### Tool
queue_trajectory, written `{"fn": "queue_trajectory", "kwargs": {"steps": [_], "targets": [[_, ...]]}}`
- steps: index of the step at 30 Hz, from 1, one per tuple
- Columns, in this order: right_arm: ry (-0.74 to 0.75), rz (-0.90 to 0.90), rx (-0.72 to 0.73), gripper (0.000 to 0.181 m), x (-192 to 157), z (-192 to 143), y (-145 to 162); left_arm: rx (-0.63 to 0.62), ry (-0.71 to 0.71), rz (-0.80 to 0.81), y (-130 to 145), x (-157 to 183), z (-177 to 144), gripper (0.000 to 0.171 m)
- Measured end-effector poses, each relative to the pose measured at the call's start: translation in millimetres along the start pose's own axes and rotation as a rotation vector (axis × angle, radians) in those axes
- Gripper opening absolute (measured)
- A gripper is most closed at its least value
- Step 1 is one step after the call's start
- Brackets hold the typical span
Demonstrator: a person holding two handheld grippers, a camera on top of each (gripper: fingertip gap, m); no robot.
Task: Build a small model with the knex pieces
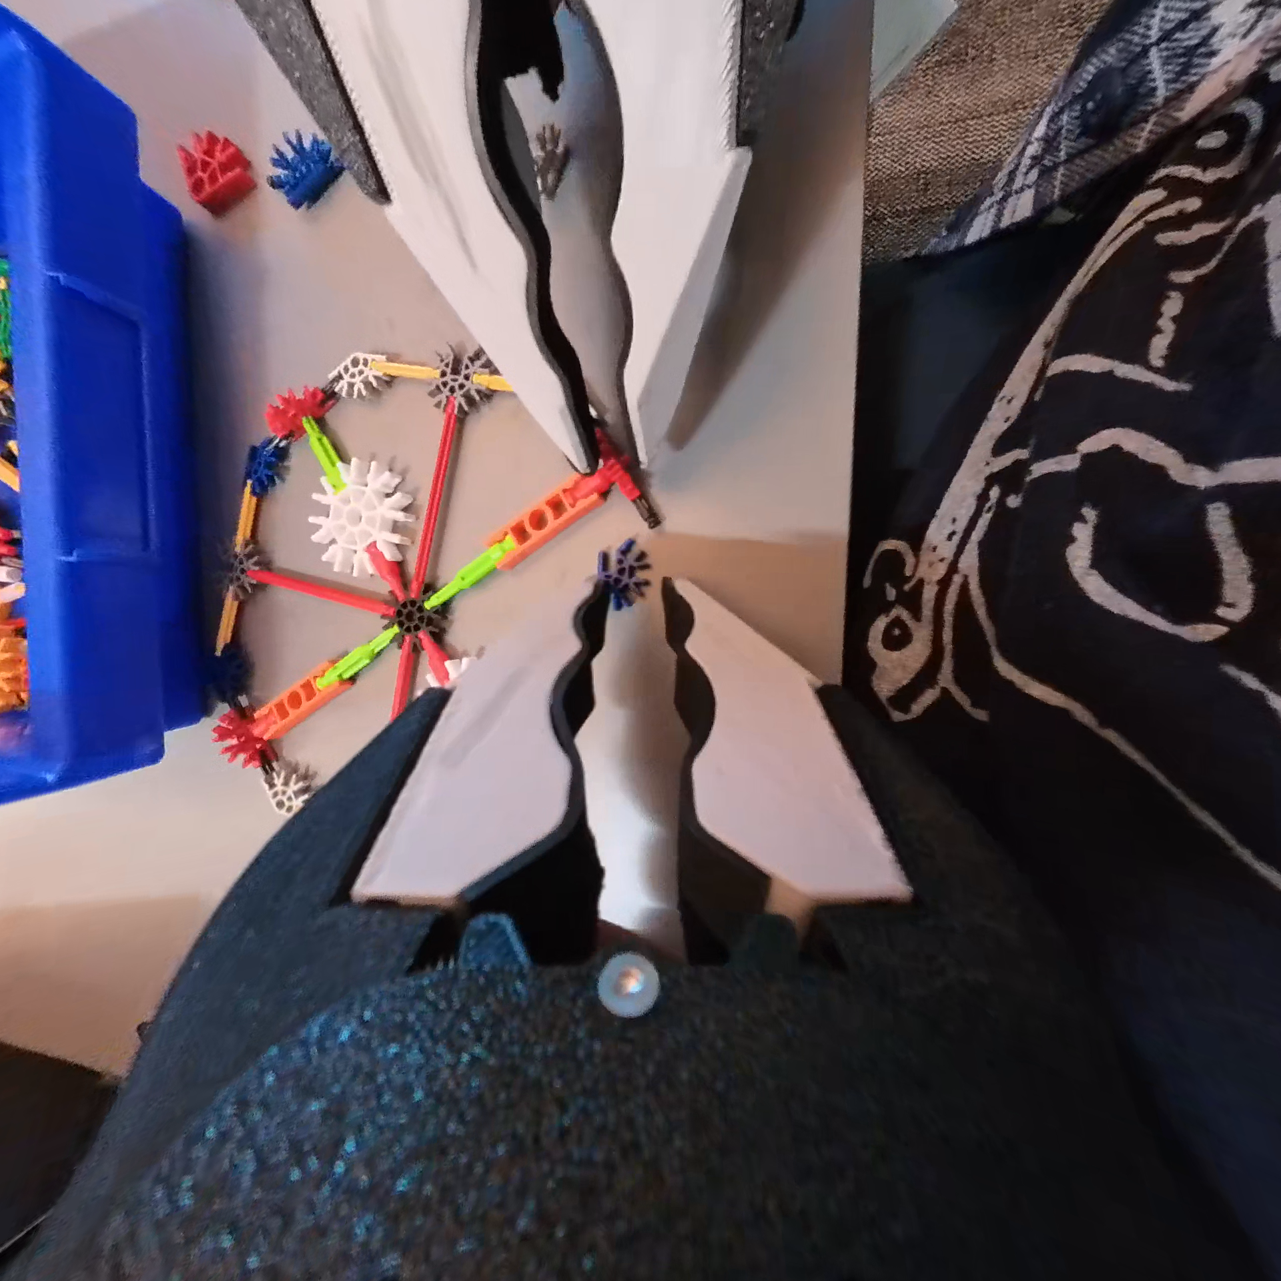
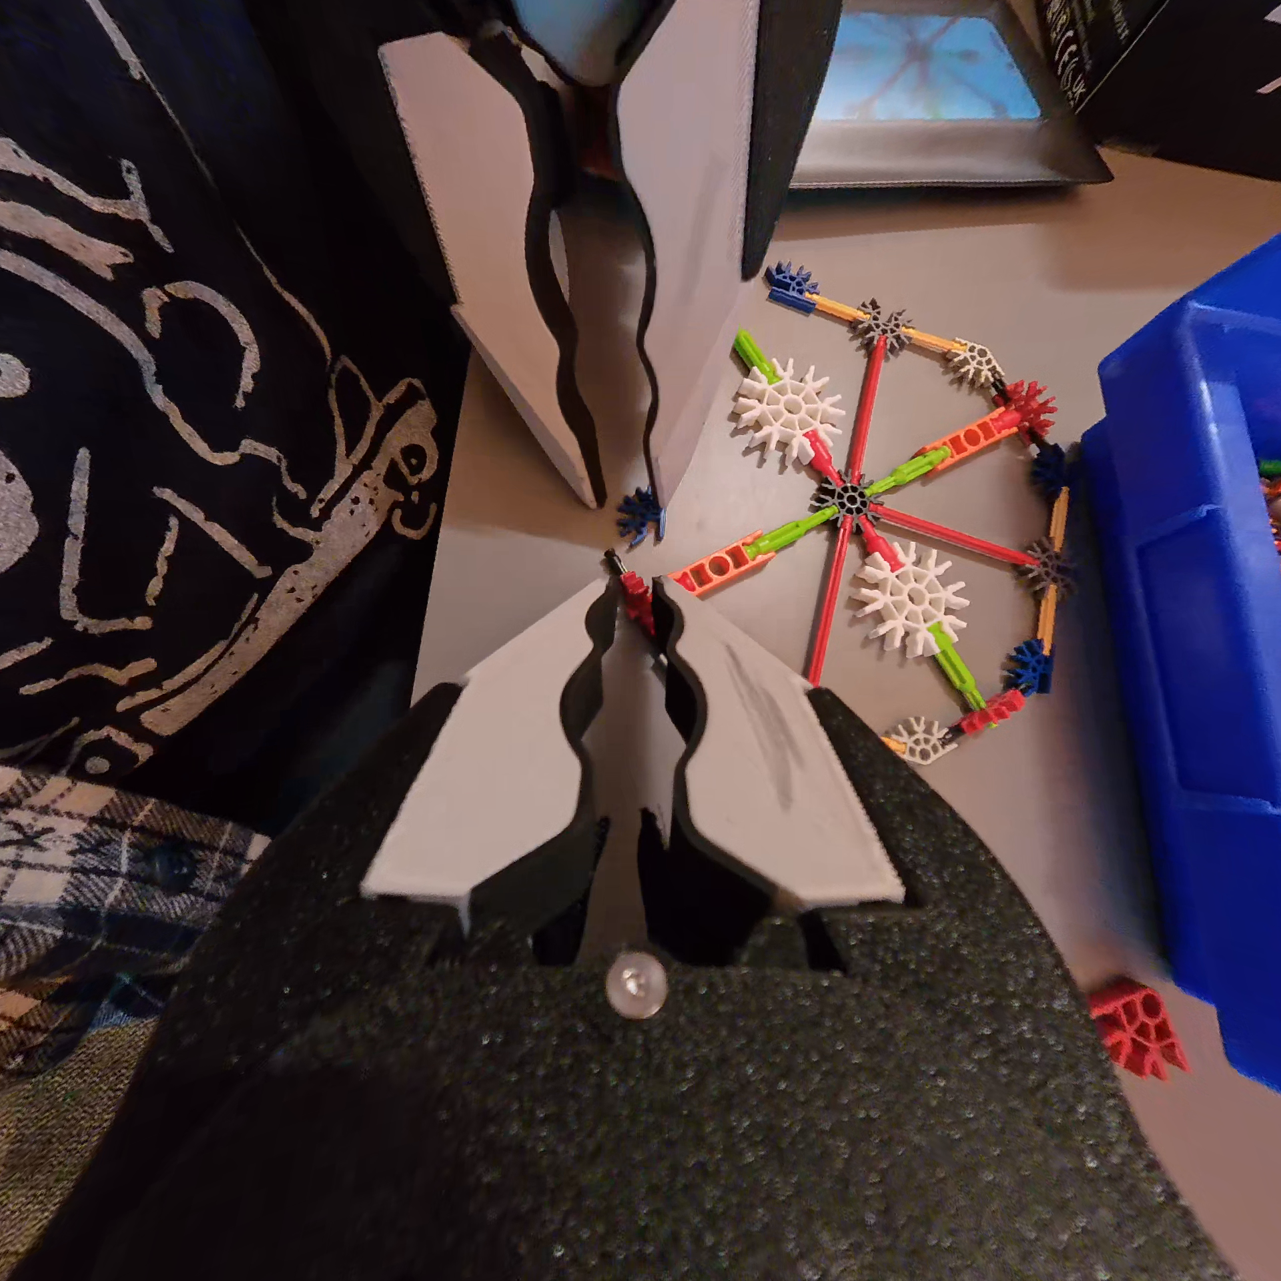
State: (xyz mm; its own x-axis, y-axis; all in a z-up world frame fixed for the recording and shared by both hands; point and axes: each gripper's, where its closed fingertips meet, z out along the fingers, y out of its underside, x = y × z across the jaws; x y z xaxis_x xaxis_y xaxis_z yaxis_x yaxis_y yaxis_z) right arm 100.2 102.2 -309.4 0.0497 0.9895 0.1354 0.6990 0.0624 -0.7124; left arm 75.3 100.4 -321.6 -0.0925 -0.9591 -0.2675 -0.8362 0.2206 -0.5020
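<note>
**Q:** Firstly, state and place of each tool?

**A:** Right gripper (image 2: pixel 634 599): closed to a sliver on a red connector (image 1: pixel 613 478), pinched at the very tips, with a short black rod stub (image 2: pixel 613 560) poking out beyond. Left gripper (image 1: pixel 631 589): narrow gap, tips facing the right gripper's and near them, with a small blue snowflake connector (image 1: pixel 624 575) at the tips. Pinched or merely touched: cannot tell.

**Q:** Location of the red connector relative to the rest?

**A:** At the outer end of an orange slotted piece (image 2: pixel 721 572), apparently plugged into it. Joined from there by a green rod to the black hub (image 2: pixel 849 498) of a flat spoked wheel assembly on the grey table (image 2: pixel 901 229). Close by the table edge, well apart from the blue parts bin (image 2: pixel 1192 624). Loose red wedge connector (image 2: pixel 1137 1026) beside the bin.

**Q:** Handling character, as a judgement?

**A:** Probably light, hard moulded plastic, stiff and somewhat slick. Snap joints likely tight, so liable to drag the whole wheel if tugged. Thin rods and prongs likely to flex or pop free under side load.

**Q:** Best hold?

**A:** Across the connector's flat faces, near its solid centre, clear of the slotted prongs and the stub.
</note>
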Motion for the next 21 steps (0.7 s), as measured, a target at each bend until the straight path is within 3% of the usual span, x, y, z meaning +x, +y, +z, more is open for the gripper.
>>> {"fn": "queue_trajectory", "kwargs": {"steps": [14,21], "targets": [[0.006,0.003,0.057,0.009,0.1,-8.9,-8.0,0.034,0.031,-0.034,-1.5,-2.9,0.2,0.000],[0.025,0.014,0.064,0.009,-2.4,-13.0,-7.9,0.061,0.056,-0.073,-5.2,-6.6,-5.9,0.000]]}}
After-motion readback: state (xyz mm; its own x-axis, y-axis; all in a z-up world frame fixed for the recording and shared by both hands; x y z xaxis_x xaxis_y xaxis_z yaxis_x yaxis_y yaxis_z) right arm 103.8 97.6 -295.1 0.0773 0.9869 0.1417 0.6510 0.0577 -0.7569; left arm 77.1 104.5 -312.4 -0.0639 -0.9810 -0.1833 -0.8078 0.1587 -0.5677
